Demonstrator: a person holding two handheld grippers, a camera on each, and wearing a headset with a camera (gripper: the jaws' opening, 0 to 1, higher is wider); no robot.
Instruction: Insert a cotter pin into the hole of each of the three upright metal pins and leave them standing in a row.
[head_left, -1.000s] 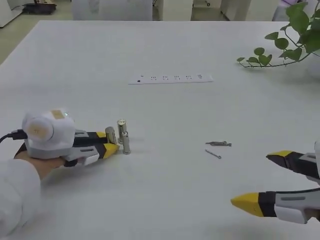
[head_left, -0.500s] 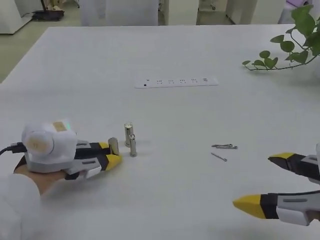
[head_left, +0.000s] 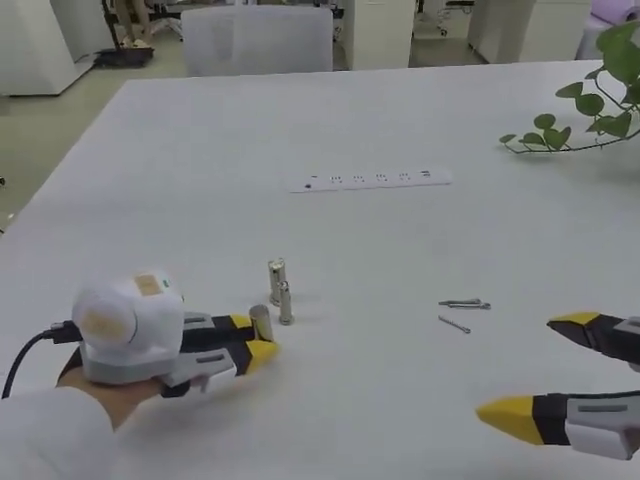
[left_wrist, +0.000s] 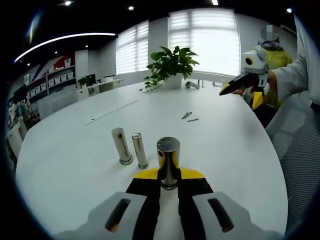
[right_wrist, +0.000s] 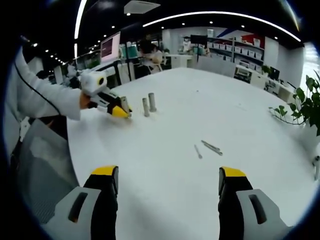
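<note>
Left gripper (head_left: 258, 336), clamped on one metal pin (head_left: 260, 320), has drawn it clear of other two pins (head_left: 277, 280), toward worktop's (head_left: 400, 110) near left corner; all three upright. Cotter pins (head_left: 464, 304) lie flat right of centre, one roughly parallel to near edge, one slanted. Right gripper (head_left: 515, 367), jaws spread wide and empty, hovers by near right corner: nearer hand, cotter pins ahead-left of it.

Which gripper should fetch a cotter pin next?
Right. The right gripper is open and empty, with the cotter pins lying just ahead of it; the left gripper is shut on a metal pin.
</note>
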